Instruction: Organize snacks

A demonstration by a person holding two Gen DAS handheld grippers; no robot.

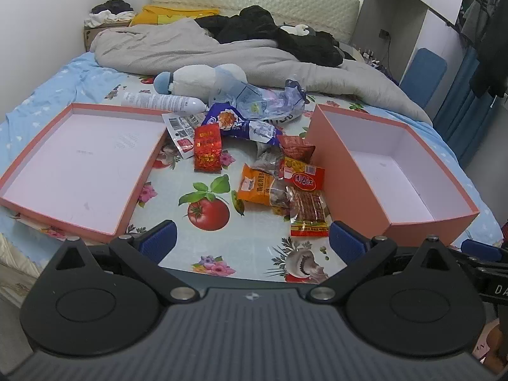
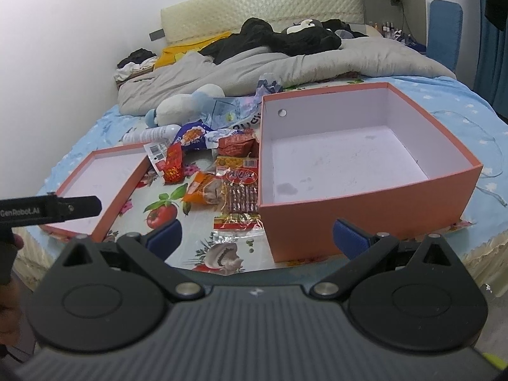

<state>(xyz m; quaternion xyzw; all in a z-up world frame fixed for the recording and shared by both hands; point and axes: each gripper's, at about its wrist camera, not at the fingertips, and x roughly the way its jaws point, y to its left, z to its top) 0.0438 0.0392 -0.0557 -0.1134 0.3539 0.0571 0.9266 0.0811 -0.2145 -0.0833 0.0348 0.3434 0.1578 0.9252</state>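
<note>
Glossy snack wrappers (image 1: 279,187), matt cardboard box (image 2: 365,219)

Both handheld grippers sit low at the bottom of their frames, level and pointing forward. The left gripper (image 1: 250,241) has its blue-padded fingers (image 1: 160,239) spread wide with nothing between them. The right gripper (image 2: 257,238) matches it, its blue pads (image 2: 349,233) far apart and empty. In the right wrist view, the left gripper's black body juts in at the left edge, with part of a hand (image 2: 9,285) below it
</note>
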